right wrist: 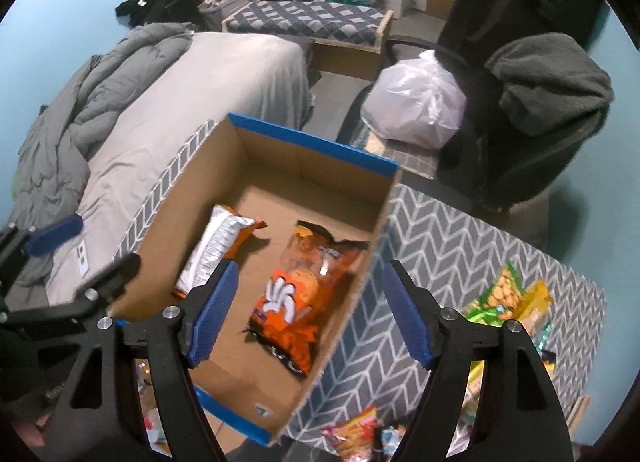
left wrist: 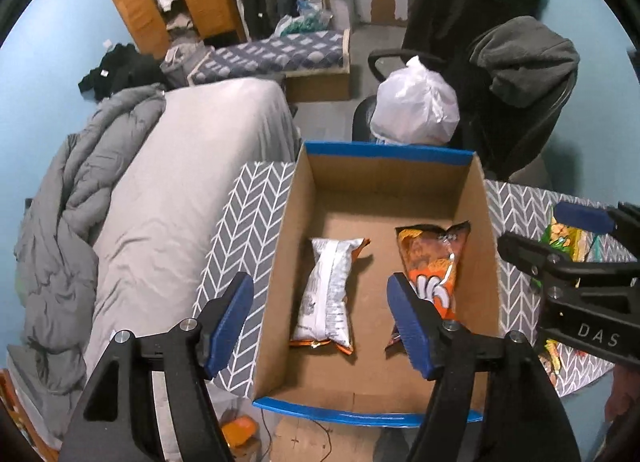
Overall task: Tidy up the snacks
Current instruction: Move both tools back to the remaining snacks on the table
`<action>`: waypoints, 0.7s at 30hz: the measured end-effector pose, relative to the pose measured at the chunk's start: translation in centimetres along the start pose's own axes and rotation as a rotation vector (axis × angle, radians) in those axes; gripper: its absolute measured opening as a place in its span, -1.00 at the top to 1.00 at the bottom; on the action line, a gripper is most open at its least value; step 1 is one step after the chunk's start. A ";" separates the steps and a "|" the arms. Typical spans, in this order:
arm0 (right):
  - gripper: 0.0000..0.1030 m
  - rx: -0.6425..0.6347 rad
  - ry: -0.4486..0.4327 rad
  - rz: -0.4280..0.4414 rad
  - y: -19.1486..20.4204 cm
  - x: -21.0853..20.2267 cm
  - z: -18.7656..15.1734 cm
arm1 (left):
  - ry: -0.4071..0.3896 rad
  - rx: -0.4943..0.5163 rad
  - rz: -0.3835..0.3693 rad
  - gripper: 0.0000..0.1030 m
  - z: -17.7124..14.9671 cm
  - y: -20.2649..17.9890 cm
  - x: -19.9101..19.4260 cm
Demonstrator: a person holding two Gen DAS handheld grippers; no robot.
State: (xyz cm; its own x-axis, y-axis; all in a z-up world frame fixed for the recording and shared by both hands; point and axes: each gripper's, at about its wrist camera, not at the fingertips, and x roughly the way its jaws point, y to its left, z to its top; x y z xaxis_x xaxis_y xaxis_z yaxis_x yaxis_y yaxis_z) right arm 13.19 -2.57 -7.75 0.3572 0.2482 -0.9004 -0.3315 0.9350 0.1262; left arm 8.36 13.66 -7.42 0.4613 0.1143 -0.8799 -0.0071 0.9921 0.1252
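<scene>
An open cardboard box (left wrist: 478, 222) with blue-taped rims stands on a grey chevron cloth (left wrist: 236, 246). Inside lie a white snack bag (left wrist: 328, 286) on the left and an orange chip bag (left wrist: 432, 262) on the right. My left gripper (left wrist: 320, 322) hovers open above the white bag, nothing between its blue pads. In the right wrist view the box (right wrist: 180, 206) holds the white bag (right wrist: 212, 242) and the orange bag (right wrist: 300, 290). My right gripper (right wrist: 308, 314) hangs open over the orange bag and the box's right wall, gripping nothing.
Loose snack packs, green and yellow (right wrist: 504, 298) and red (right wrist: 352, 430), lie on the cloth (right wrist: 460, 246) right of the box. A grey bed (left wrist: 172, 190) is on the left. An office chair with a white plastic bag (left wrist: 416, 106) stands behind the box.
</scene>
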 end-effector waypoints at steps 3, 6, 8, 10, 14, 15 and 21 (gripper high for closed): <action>-0.47 0.026 0.000 -0.014 -1.3 -0.8 -0.7 | 0.004 0.008 -0.018 -0.49 0.3 -0.9 -0.5; -0.47 0.052 -0.001 -0.030 -2.7 -1.6 -1.6 | 0.020 0.020 -0.061 -0.49 0.5 -2.0 -0.9; -0.47 0.078 -0.002 -0.039 -3.8 -2.2 -2.2 | 0.018 0.034 -0.066 -0.49 0.5 -3.0 -1.1; -0.47 0.105 -0.006 -0.042 -5.1 -2.8 -2.9 | 0.025 0.050 -0.073 -0.49 0.5 -3.9 -1.2; -0.47 0.149 -0.011 -0.066 -7.6 -4.0 -4.6 | 0.039 0.094 -0.088 -0.49 0.6 -6.2 -1.5; -0.47 0.160 -0.011 -0.071 -8.2 -4.3 -5.0 | 0.041 0.109 -0.093 -0.49 0.6 -6.9 -1.7; -0.47 0.238 -0.013 -0.099 -12.2 -5.8 -7.8 | 0.055 0.176 -0.121 -0.49 0.2 -10.5 -2.3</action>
State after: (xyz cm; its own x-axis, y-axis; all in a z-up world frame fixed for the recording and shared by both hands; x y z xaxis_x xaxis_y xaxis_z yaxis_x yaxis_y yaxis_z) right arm 8.33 -17.41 -7.27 0.3891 0.1541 -0.9082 -0.0799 0.9878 0.1334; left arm 7.54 2.97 -6.59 0.4006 0.0018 -0.9163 0.2032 0.9749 0.0908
